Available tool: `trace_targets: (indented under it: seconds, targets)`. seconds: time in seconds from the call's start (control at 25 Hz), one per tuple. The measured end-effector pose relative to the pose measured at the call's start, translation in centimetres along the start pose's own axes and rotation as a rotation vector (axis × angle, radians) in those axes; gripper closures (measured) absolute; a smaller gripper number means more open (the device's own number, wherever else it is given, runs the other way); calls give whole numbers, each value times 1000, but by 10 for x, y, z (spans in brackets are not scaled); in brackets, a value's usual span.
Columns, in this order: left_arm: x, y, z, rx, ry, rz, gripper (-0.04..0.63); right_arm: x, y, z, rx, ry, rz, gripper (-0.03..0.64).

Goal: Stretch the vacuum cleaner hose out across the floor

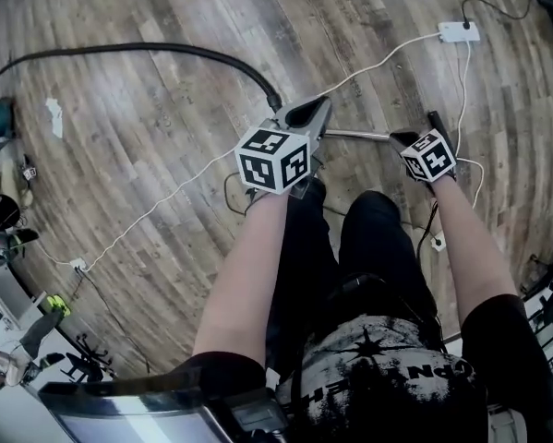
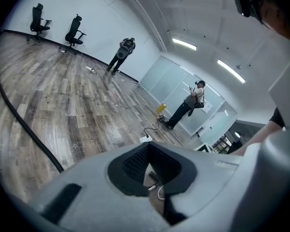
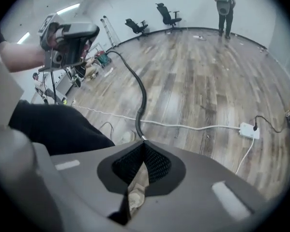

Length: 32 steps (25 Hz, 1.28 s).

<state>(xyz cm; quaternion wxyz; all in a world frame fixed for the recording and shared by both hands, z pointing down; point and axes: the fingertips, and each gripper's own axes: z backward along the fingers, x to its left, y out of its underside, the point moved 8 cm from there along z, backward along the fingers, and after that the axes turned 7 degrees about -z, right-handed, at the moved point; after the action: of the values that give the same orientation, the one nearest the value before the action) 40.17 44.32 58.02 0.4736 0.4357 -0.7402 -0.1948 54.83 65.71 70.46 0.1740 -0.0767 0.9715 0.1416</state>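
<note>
We read the left gripper point(image 2: 148, 147) and the right gripper point(image 3: 144, 145) as fully closed, their mesh-textured black pads meeting at the tips with nothing clamped. The vacuum cleaner hose point(image 1: 147, 48), a slim black flexible tube, lies in a long curve on the grey-brown wood-plank floor point(image 1: 193, 127). Its metal-collared end lies just past the right jaw tips.

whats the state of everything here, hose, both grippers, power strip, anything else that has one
vacuum hose: lying in a long curve on the floor, in neither gripper
metal tube: flat on the floor
left gripper: shut, nothing between the jaws
right gripper: shut, nothing between the jaws
power strip: on the floor, one black plug in it
office chairs: upright, empty, by the wall
</note>
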Motion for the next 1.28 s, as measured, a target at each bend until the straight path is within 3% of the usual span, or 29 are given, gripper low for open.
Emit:
trace_targets:
  seconds: [0.16, 0.32, 0.56, 0.76, 0.96, 1.12, 1.28]
  targets:
    - [-24, -58, 63, 16, 14, -43, 594, 57, -64, 81, -161, -22, -20, 609]
    - [-54, -110, 114, 12, 41, -102, 594, 102, -99, 152, -299, -26, -38, 611]
    - [-72, -176, 167, -66, 66, -202, 594, 144, -152, 222, -526, -31, -65, 611]
    - [-77, -197, 202, -104, 86, -250, 594, 169, -177, 256, -687, -70, -105, 611]
    - [-88, -212, 223, -142, 60, -331, 594, 195, -198, 284, -776, -128, -18, 610]
    - [-106, -226, 232, -169, 11, -416, 594, 208, -210, 320, -860, -249, 16, 609]
    - [-129, -245, 247, -254, -60, -431, 594, 214, -227, 354, -923, -356, 57, 609]
